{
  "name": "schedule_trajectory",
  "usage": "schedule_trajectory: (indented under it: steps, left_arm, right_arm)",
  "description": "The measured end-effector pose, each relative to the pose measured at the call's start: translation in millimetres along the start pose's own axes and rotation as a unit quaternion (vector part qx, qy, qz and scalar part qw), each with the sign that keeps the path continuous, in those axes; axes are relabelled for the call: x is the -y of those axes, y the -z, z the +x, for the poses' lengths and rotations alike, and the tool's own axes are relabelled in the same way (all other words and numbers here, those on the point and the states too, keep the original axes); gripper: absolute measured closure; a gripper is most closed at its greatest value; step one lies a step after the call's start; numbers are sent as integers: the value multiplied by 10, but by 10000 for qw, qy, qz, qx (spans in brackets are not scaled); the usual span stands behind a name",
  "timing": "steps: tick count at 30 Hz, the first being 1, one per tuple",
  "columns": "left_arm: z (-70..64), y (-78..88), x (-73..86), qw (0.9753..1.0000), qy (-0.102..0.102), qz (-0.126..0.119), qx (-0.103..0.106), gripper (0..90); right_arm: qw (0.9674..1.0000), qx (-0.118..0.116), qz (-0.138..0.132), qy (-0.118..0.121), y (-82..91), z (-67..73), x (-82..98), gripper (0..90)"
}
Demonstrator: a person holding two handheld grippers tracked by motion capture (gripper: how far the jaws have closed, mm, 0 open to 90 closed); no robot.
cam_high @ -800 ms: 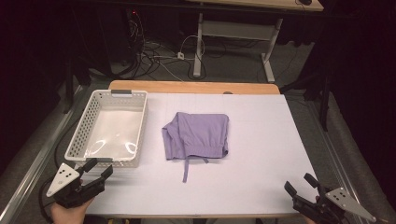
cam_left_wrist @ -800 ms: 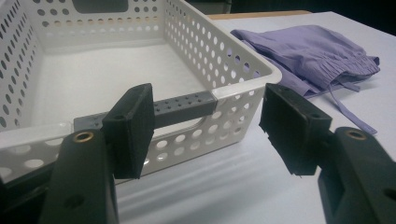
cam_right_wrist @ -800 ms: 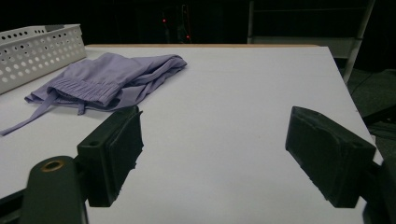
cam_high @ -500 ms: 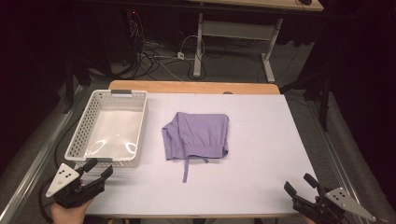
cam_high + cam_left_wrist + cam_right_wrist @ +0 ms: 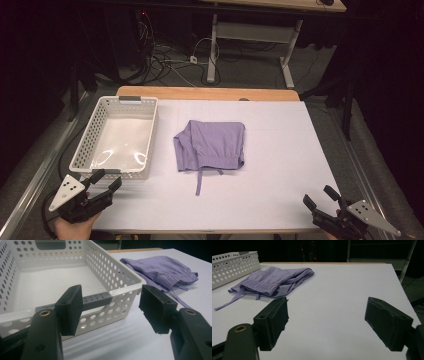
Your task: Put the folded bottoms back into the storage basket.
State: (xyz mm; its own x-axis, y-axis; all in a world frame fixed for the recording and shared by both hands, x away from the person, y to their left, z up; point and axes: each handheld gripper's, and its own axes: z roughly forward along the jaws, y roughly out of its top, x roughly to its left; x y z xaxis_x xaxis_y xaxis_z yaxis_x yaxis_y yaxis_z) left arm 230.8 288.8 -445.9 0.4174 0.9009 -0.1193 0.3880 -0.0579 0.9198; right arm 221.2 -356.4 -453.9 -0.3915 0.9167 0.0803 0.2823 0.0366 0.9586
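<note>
1. Two grippers sit at the near edge of the white-covered table (image 5: 280,150), one at each bottom corner of the high view, both with nothing between their jaws.
2. Left gripper (image 5: 106,183), at about 7 o'clock on the table: jaws spread apart, nothing held. It sits just short of the near wall of the white perforated basket (image 5: 90,145), apart from it. In the left gripper view the left gripper (image 5: 111,305) frames the grey handle insert (image 5: 96,300) on that near rim.
3. Right gripper (image 5: 320,198), at about 5 o'clock: jaws stand wide, nothing held. In the right gripper view the right gripper (image 5: 325,322) has bare tabletop between its pads.
4. Purple garment (image 5: 212,145) lies folded at the table's centre, just right of the basket, well apart from both grippers.
5. Drawstring (image 5: 199,183) trails from the garment's near hem toward 6 o'clock, flat on the table.
6. Basket occupies the 9 to 10 o'clock area; its floor is bare and glossy.
7. Beyond the far edge, at 12 o'clock: cables (image 5: 165,55) on the floor and a desk frame (image 5: 250,35).
</note>
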Motion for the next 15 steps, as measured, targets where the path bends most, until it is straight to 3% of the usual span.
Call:
schedule_trajectory:
  steps: [15]
  left_arm:
    - [-77,-16,-42,9997,-202,-35,103,340]
  right_arm:
    - [10000,-19,40,26,-16,-4,1,200]
